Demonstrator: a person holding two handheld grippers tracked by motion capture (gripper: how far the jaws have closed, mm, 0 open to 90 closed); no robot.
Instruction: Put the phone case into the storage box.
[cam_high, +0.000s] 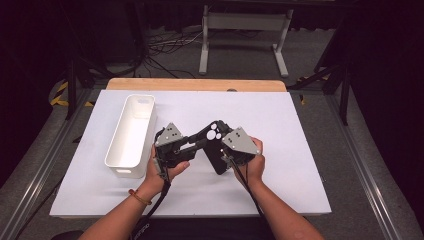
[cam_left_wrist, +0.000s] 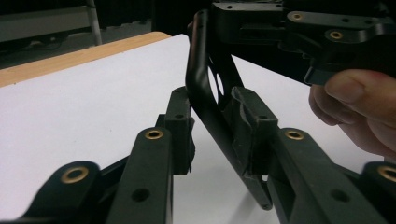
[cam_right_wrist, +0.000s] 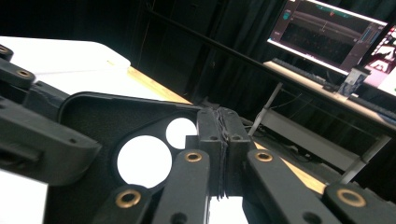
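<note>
black plastic is what both of my tools are working on: one phone case (cam_high: 216, 145), held up off the white board (cam_high: 280, 130) between the two grippers near the middle of the table. i can read no brand, label or writing on the case, the grippers or the bin; on the monitor (cam_right_wrist: 327, 35) behind the table in the right gripper view the text is too small to read. counting things, i see one case with round camera holes in its corner, three of them in the high view, one long white bin (cam_high: 131, 135) standing to the left of my left hand, two grippers and two hands. my right gripper (cam_high: 231, 150) has its jaws pressed together on the edge of the case beside the holes, and in the right gripper view (cam_right_wrist: 223, 135) the pads meet with the thin wall pinched between them. my left gripper (cam_high: 192, 144) has its jaws around the other side of the case; in the left gripper view (cam_left_wrist: 215, 126) the case wall runs tilted between the two pads, the right pad lying against it and the left pad just beside it, and i cannot tell if that one presses. the bin sits well apart from the case.
</note>
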